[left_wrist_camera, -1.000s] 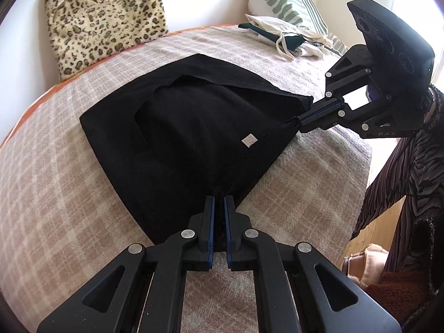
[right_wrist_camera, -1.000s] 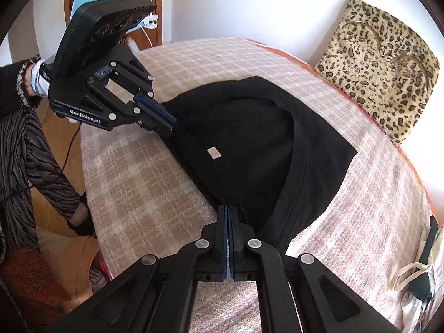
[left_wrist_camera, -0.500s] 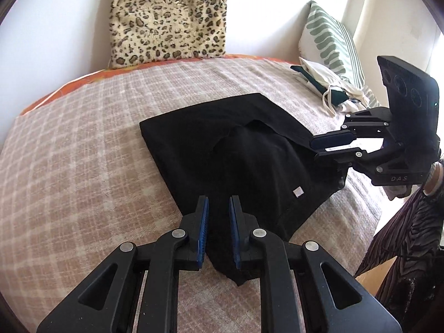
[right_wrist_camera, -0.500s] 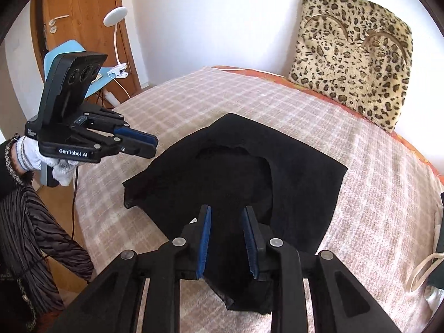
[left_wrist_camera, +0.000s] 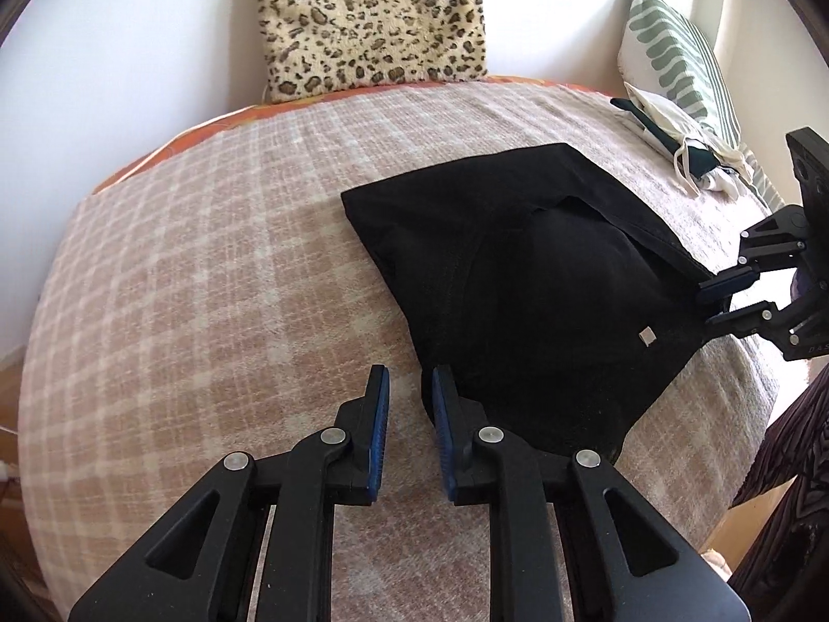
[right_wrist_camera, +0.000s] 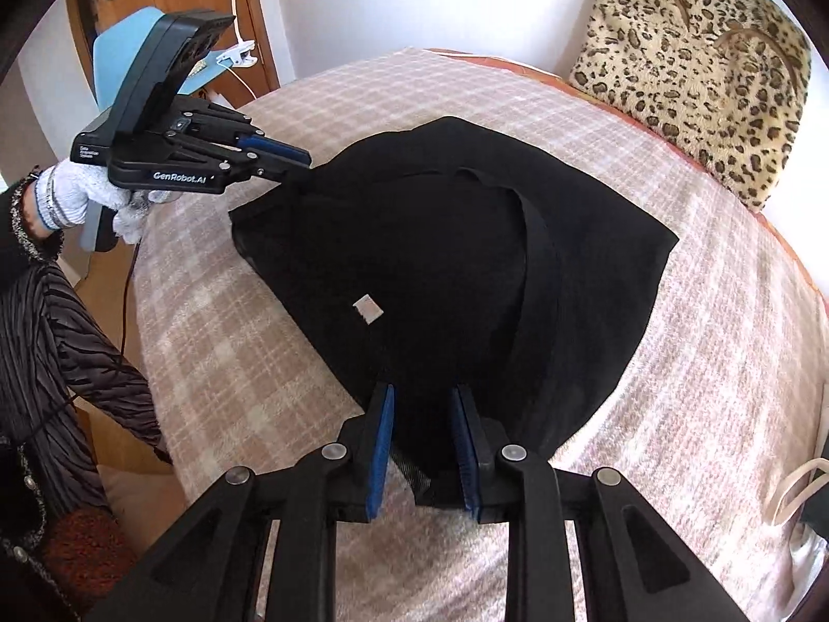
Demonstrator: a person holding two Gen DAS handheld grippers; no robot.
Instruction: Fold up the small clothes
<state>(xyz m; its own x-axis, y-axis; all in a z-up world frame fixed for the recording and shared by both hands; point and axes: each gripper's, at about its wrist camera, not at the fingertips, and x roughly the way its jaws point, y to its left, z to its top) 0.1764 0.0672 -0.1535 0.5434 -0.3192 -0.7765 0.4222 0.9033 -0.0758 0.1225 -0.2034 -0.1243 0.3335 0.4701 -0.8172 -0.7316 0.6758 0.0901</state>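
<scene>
Black garment (left_wrist_camera: pixel 523 280) spread flat on checked bed blanket (left_wrist_camera: pixel 207 259). Left claw (left_wrist_camera: pixel 409 389) parted, just opening, empty at garment's 7 o'clock corner. Right claw (right_wrist_camera: pixel 422 404) parted, unclamped over its 6 o'clock edge.

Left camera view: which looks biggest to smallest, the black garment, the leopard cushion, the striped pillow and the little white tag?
1. Black garment
2. Leopard cushion
3. Striped pillow, though it sits farther off and partly cut off, so its true size is unsure
4. White tag

Black garment (right_wrist_camera: pixel 456 269) spread on a checked blanket (right_wrist_camera: pixel 217 363).
The right gripper (right_wrist_camera: pixel 422 404) is seen parted over its near edge; the left gripper (right_wrist_camera: pixel 295 163), its jaws lately opening, is held at the far-left corner.
</scene>
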